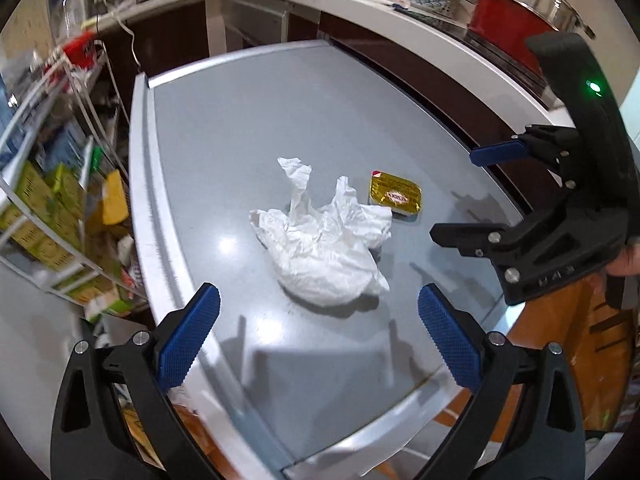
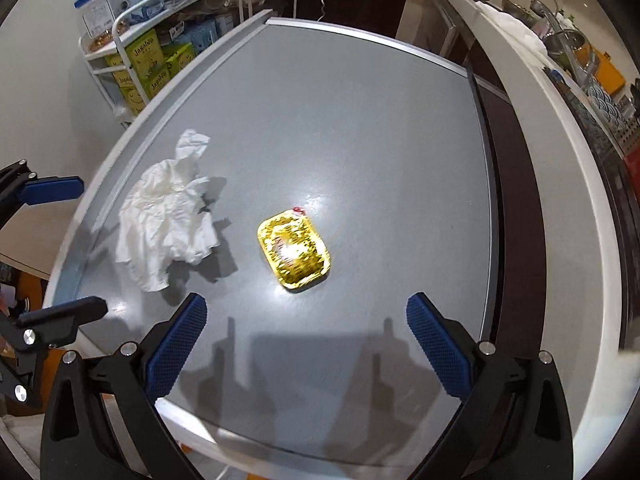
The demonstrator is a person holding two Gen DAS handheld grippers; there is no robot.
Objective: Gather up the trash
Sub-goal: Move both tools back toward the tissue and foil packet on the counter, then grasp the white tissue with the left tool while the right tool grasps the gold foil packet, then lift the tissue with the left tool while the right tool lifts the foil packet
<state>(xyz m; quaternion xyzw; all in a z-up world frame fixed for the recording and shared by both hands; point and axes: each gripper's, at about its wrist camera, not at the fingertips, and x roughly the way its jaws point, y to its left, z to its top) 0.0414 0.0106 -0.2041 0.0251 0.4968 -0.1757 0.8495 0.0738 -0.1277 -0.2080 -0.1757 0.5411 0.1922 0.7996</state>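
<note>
Nothing is collected yet, we judge: 2 pieces of trash lie on the tabletop point(image 2: 360, 120). The tissue point(image 1: 324, 248) sits near the left edge, the packet point(image 2: 295, 253) just beside it toward the middle. Our left gripper point(image 1: 318, 340) and right gripper point(image 2: 306, 340) both hover spread wide, holding nothing. We see no bin in either view, and glare blurs the packet's label.
</note>
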